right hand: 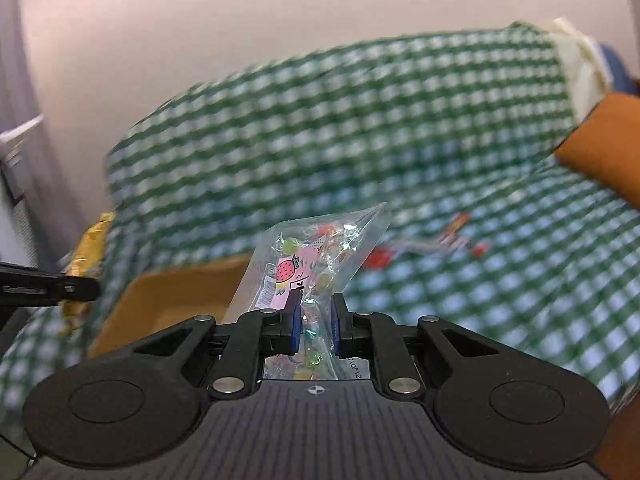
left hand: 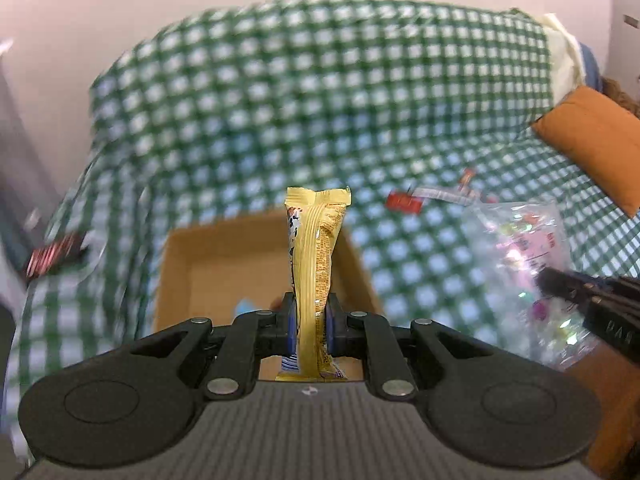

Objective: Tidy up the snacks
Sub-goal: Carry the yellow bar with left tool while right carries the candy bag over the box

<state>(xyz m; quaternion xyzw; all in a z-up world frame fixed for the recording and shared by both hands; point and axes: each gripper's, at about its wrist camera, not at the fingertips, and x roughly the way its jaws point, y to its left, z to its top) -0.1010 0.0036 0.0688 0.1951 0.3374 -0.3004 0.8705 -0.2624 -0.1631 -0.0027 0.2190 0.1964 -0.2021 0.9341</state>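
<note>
yellow snack bar point(left hand: 316, 276) stands upright lengthwise, clamped in left gripper point(left hand: 311, 320); right gripper point(right hand: 316, 324) pinches candy bag point(right hand: 312, 256).

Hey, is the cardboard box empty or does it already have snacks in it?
Not empty: inside the cardboard box, something light blue lies on the floor behind the left gripper.

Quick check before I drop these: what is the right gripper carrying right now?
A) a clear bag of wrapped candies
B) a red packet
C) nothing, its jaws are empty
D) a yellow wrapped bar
A: in the right wrist view the right gripper is shut on the clear candy bag with a strawberry label, while the yellow bar sits in the left gripper.
</note>
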